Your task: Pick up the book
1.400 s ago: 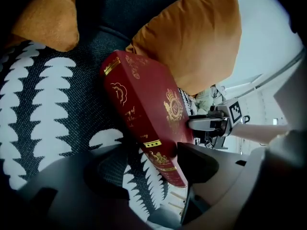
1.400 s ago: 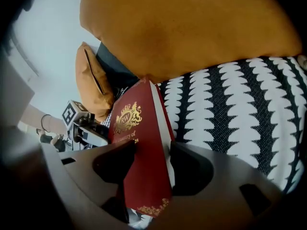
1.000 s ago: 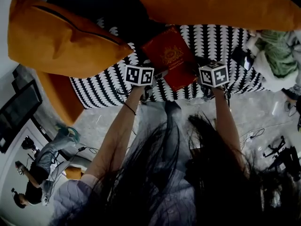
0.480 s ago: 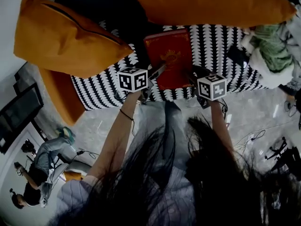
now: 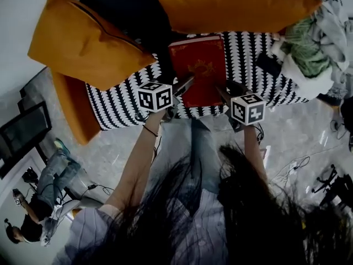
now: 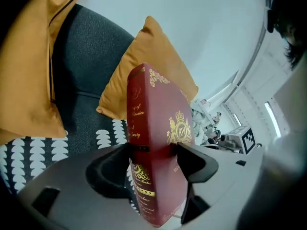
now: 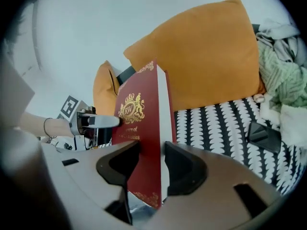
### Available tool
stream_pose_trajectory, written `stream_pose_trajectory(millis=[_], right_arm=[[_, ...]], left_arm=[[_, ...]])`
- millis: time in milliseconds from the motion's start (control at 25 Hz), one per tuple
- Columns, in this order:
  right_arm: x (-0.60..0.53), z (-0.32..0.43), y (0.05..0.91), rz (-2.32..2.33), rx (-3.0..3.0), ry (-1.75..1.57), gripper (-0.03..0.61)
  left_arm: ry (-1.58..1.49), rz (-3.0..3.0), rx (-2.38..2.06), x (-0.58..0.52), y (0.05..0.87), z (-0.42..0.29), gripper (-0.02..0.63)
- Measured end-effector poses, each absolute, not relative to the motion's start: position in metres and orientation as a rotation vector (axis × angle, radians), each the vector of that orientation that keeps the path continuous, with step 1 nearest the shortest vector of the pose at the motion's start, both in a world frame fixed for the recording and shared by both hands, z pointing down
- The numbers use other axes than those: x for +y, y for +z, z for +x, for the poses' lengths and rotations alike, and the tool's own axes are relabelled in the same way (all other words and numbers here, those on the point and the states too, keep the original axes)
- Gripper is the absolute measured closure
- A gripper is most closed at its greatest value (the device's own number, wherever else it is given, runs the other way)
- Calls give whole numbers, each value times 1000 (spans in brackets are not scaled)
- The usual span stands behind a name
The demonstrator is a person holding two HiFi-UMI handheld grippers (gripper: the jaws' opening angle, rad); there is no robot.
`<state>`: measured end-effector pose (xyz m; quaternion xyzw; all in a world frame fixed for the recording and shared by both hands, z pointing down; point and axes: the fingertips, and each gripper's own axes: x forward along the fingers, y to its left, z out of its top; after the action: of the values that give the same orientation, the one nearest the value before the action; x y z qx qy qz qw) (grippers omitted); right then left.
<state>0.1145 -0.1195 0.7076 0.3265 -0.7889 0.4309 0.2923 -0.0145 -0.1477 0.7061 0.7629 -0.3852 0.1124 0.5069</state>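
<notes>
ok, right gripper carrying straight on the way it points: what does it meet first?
The red gold-stamped hardback book itself: the jaws of the right gripper have just been closing on it. Beyond it, probably the big orange cushion; depth unclear.

Head view, clock face taken from the frame centre.

- Black-and-white patterned cover (image 5: pixel 118 106) lies across the seat, from 10 to 2 o'clock.
- Orange cushion (image 5: pixel 83 43) at 10 o'clock rests on the cover's left end.
- Second orange cushion (image 5: pixel 231 4) sits at 12 to 1 o'clock, along the back.
- Orange pad (image 5: pixel 74 112) at 9 o'clock lies under the first cushion.
- Heap of green knit and pale cloth (image 5: pixel 306 54) is at 2 o'clock.
- Small dark flat item (image 5: pixel 268 65) lies on the cover just beside the heap; what it is cannot be made out.
- Cables (image 5: pixel 292 167) trail over the pale floor (image 5: pixel 309 131) at 4 o'clock.
- Dark screen (image 5: pixel 22 131) stands at 9 o'clock.
- A seated person (image 5: pixel 41 206) is at 8 o'clock.
</notes>
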Motion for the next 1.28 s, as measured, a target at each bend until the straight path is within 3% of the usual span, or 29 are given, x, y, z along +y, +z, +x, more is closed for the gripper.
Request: stream_pose_trajectory(millis=[1280], right_arm=[[-50,100,468,985,-2325,784,408]], left_arm=[[-2,1962,-1087,-66,473,-32,298]])
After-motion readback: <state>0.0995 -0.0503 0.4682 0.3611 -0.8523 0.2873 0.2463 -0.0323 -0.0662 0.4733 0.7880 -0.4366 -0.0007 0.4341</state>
